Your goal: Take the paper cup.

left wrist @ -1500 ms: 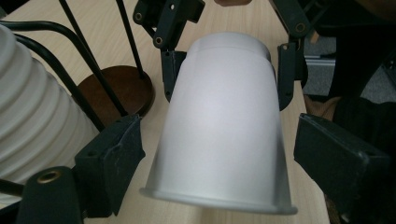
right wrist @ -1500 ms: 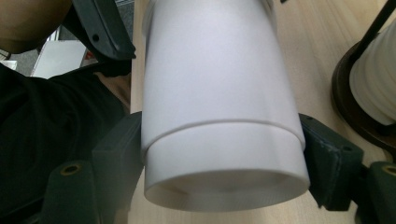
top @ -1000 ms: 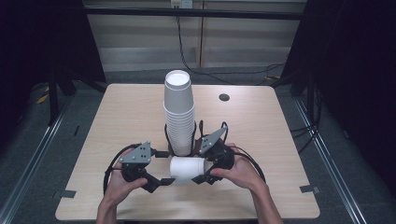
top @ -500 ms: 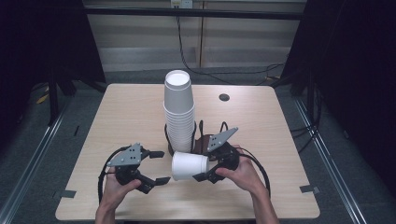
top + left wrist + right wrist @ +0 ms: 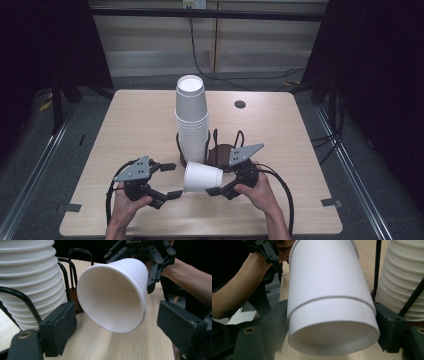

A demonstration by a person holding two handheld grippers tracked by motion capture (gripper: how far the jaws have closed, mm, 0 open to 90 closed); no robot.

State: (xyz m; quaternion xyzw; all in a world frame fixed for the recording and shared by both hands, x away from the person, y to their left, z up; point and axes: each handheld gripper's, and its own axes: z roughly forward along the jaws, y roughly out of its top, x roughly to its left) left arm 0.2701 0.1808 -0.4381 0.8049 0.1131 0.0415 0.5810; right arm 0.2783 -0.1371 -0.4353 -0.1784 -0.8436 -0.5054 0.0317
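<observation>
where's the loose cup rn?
High view: the cup lies sideways in the right gripper, front centre of the table, just before the cup stack, mouth facing the open left gripper.

A light wooden table [image 5: 130, 130] stands on a grey floor [image 5: 50, 145]. A small dark round disc [image 5: 240, 104], possibly a grommet, sits near the table's far right edge. 2 pieces of dark tape [image 5: 329, 202] mark the floor at the near corners. Behind the table, 1 black cable [image 5: 197, 50] hangs down a pale panelled wall [image 5: 150, 45], beside black curtains [image 5: 380, 75].
</observation>
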